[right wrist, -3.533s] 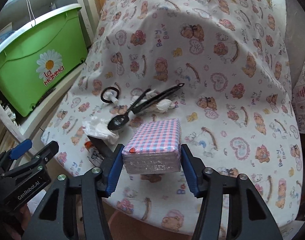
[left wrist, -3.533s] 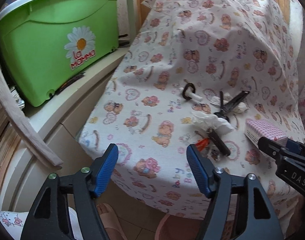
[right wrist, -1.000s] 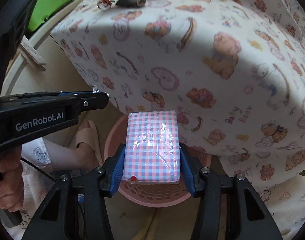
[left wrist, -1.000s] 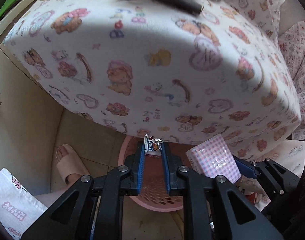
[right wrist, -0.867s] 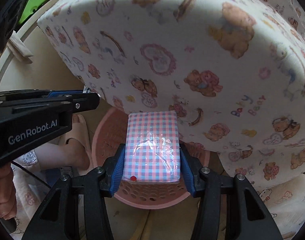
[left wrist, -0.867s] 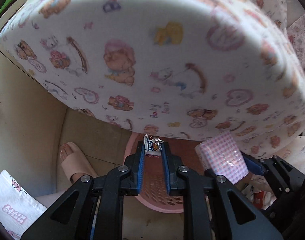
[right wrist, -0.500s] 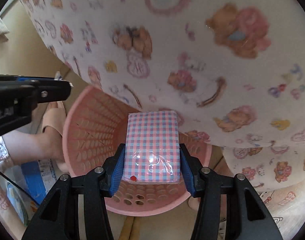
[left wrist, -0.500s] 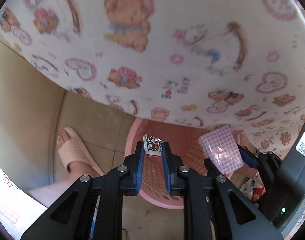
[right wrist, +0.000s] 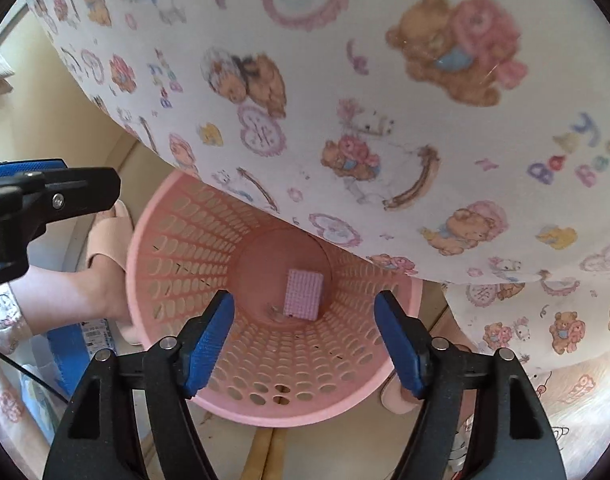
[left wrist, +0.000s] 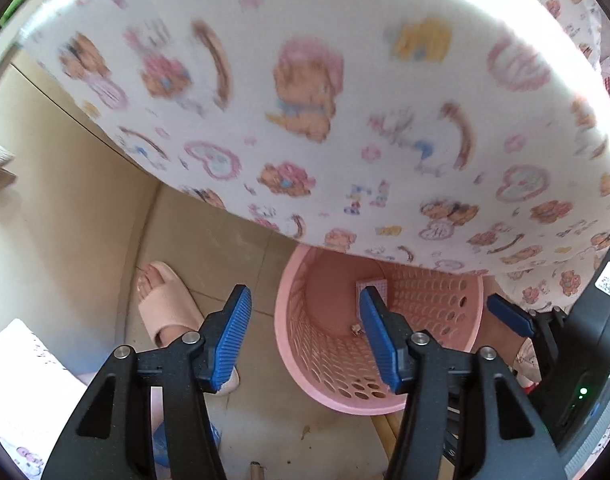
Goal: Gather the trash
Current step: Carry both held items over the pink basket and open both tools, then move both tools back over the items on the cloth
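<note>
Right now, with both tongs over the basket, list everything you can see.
basket: one, pink, perforated, on the floor, partly under the cloth's hanging edge.
checked packet: one, pink-and-white, lying on the basket's bottom.
small wrapper: one, crumpled, colour unclear, low inside the basket near the packet.
cloth: one, white with bears and hearts, hanging above the basket.
floor: beige tiles.
blue package: one, on the floor left of the basket.
slipper: one seen clearly, pale pink, on a foot left of the basket.
left tongs: black with blue pads, just opened, nothing between them.
right tongs: black with blue pads, just opened, empty above the basket.
</note>
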`<state>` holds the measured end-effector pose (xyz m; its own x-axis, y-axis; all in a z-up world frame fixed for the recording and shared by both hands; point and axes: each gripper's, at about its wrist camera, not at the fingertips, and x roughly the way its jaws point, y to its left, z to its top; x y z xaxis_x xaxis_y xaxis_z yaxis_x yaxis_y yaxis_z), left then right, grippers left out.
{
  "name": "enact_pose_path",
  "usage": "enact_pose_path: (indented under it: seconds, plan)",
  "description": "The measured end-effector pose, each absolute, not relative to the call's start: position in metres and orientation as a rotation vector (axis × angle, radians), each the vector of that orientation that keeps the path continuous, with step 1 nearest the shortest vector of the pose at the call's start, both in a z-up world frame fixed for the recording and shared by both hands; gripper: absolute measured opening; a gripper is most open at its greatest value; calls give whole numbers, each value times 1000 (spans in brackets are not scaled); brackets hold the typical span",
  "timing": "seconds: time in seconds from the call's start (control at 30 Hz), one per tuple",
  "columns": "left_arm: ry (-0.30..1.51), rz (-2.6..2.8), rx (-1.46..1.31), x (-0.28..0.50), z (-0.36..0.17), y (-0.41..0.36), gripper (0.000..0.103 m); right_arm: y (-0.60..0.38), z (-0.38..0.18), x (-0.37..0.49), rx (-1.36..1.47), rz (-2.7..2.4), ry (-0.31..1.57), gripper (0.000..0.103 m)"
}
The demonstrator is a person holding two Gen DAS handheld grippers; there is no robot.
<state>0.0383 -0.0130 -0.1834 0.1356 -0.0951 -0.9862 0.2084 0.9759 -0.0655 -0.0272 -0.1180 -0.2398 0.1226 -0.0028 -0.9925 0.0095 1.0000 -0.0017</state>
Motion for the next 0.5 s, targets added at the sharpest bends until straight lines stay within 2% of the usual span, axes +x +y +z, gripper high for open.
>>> enact_pose_path:
  seconds: [0.2, 0.27, 0.5]
  plan:
    - [1244, -65, 97, 33, -136, 12, 57, -123, -193, -31, -1, -23, 1331, 75]
    - [1198, -43, 112, 31, -123, 16, 57, -126, -172, -35, 2, -33, 1274, 79]
    - [1100, -50, 82, 32, -86, 25, 61, -134, -111, -42, 75, 4, 1095, 82]
